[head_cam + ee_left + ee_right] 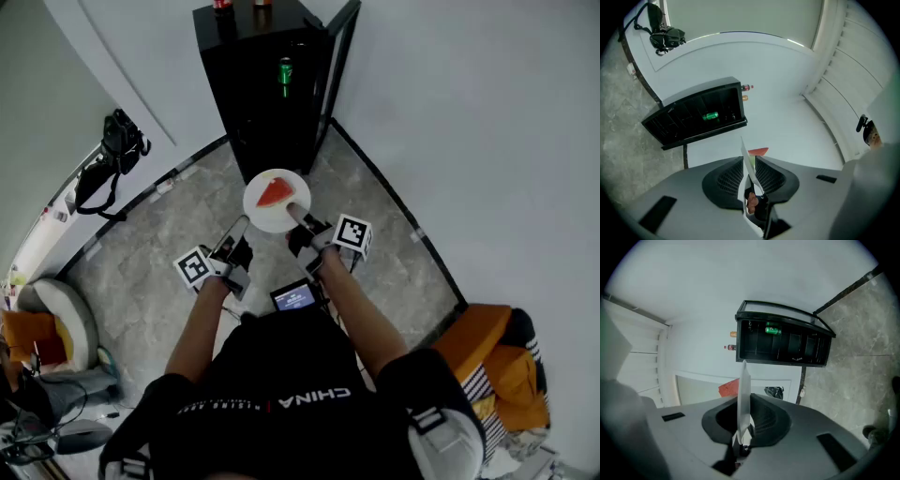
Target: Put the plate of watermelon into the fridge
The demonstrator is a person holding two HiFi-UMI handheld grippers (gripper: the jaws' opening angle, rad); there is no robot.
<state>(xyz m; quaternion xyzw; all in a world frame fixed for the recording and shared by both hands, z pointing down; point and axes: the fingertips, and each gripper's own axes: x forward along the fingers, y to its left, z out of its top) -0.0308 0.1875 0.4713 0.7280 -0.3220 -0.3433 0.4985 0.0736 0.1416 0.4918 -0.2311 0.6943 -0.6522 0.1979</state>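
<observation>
**A:** How do the jaws stand?

**B:** The left gripper (749, 164) has its jaws drawn nearly together, pinching the rim of the plate (265, 221), which runs edge-on between them. The right gripper (742, 401) does the same on the opposite rim, with only the plate's thickness between its jaws. Both point roughly level, so the plate sits flat between them.

**A:** And the fruit?

**B:** One wedge of watermelon (276, 192) lies near the plate's middle, clear of both grips. The plate hangs over the floor (159, 244), just in front of the fridge (258, 103) and not yet inside it.

**A:** Which step is this?

**B:** The carry, I judge, on its approach. The fridge door (339, 52) stands open at the right, so neither gripper needs freeing. The next move calls for both grippers to go forward together, level, until the plate is over a shelf. Then they set it down and release it.

**A:** Any tight spots?

**B:** The grippers reach out past the rim on both sides, so they would likely meet the fridge's side wall or the door edge first. A green can (285, 71) sits inside and is worth avoiding. The floor around the person is open.
</observation>
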